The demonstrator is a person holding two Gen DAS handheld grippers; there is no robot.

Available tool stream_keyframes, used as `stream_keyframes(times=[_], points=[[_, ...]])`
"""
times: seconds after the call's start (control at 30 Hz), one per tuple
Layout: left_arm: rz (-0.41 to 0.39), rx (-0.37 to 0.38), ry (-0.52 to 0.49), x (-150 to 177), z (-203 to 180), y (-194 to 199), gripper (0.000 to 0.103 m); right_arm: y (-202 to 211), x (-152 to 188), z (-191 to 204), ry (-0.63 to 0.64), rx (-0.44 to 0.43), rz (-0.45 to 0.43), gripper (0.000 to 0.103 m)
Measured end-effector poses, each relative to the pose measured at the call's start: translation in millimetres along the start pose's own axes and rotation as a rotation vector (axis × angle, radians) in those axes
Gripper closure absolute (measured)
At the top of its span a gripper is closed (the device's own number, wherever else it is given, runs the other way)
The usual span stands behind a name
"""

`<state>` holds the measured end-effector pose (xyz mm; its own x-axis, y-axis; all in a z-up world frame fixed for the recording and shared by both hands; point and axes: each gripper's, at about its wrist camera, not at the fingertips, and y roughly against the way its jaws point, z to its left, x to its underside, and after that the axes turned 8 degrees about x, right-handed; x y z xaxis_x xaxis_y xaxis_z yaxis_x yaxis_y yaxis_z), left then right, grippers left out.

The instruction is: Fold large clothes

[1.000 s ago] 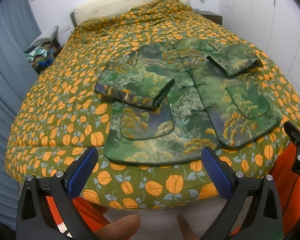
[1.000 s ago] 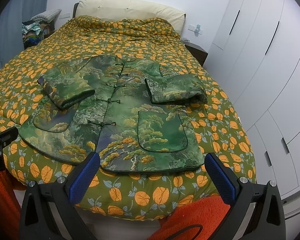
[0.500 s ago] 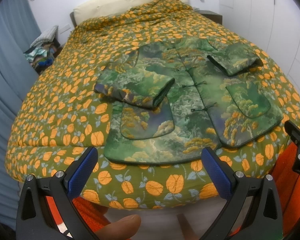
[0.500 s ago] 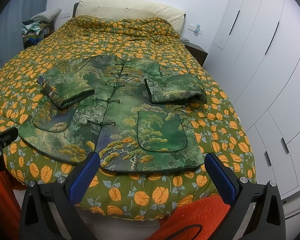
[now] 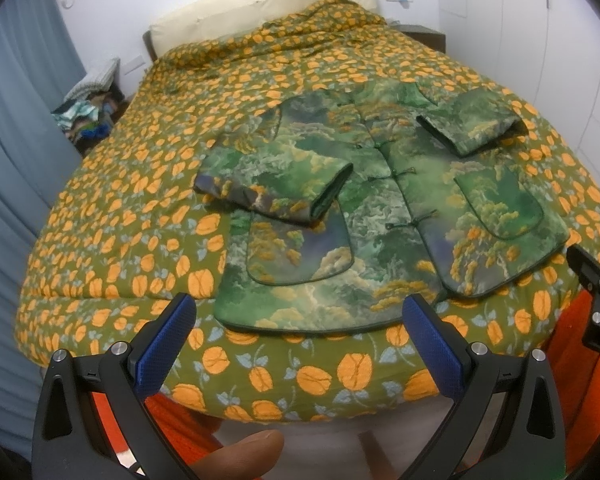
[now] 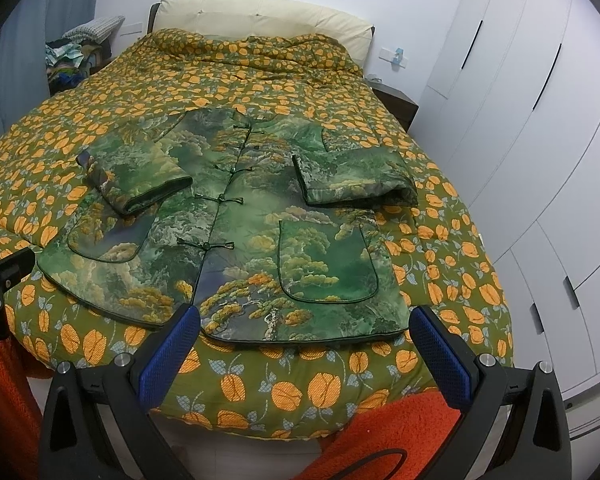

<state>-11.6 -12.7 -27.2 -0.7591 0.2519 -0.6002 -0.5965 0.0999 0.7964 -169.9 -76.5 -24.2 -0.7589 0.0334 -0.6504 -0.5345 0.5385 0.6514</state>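
Observation:
A green padded jacket (image 5: 384, 220) with a tree print and knot buttons lies flat, front up, on the bed near its foot; it also shows in the right wrist view (image 6: 236, 224). Both sleeves are folded in over the chest: the left sleeve (image 5: 276, 188) and the right sleeve (image 6: 352, 176). My left gripper (image 5: 300, 316) is open and empty, just short of the jacket's hem at its left half. My right gripper (image 6: 304, 328) is open and empty, just short of the hem at its right half.
The bed has an olive quilt with orange leaves (image 5: 140, 208) and a cream headboard (image 6: 260, 16). White wardrobe doors (image 6: 540, 120) stand to the right. A cluttered shelf (image 5: 88, 116) and a blue curtain stand to the left. An orange fuzzy sleeve (image 6: 384, 432) is at the bottom.

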Motion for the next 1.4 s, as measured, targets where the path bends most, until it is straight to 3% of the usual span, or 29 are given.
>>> stream_keyframes(times=[0.37,0.57,0.77,0.83,0.93,1.07,1.23,1.27,1.33,1.37,1.4], points=[[0.004,-0.006,-0.008,-2.9,-1.7,0.4,0.0,0.6,-0.9,2.0,0.003,-0.017,-0.003,0.001],[0.022,0.01,-0.011,-10.9,8.9,-17.9,0.0,-3.9,-3.7,1.1,0.001,-0.051,-0.015,0.001],[0.022,0.023,-0.168,-42.4,25.2,-78.5,0.0,-27.5,-26.3,-27.2,-0.044,-0.132,-0.127,0.0],[0.035,0.0,-0.228,-54.0,24.8,-104.5,0.0,-44.0,-39.4,-32.1,0.002,-0.141,-0.183,0.0],[0.048,-0.016,-0.266,-69.4,24.9,-140.6,0.0,-92.2,-62.1,-24.4,0.138,-0.143,-0.124,0.0],[0.072,-0.031,-0.293,-82.8,25.2,-183.6,0.0,-145.0,-80.7,-13.4,0.246,-0.115,-0.14,0.0],[0.213,-0.049,-0.275,-94.2,34.7,-259.3,0.001,-246.1,-109.3,19.3,0.402,-0.088,-0.095,0.001],[0.229,-0.039,-0.26,-94.6,37.5,-266.1,0.004,-268.9,-116.1,26.3,0.416,-0.081,-0.069,0.001],[0.252,0.005,-0.208,-96.6,47.3,-273.0,0.037,-310.5,-126.9,34.0,0.427,-0.041,0.008,0.001],[0.26,0.051,-0.18,-97.5,51.7,-271.8,0.046,-331.2,-131.4,32.4,0.411,-0.023,0.064,0.003],[0.261,0.077,-0.17,-98.1,53.8,-269.9,0.083,-341.1,-134.3,26.1,0.38,-0.035,0.101,0.02]])
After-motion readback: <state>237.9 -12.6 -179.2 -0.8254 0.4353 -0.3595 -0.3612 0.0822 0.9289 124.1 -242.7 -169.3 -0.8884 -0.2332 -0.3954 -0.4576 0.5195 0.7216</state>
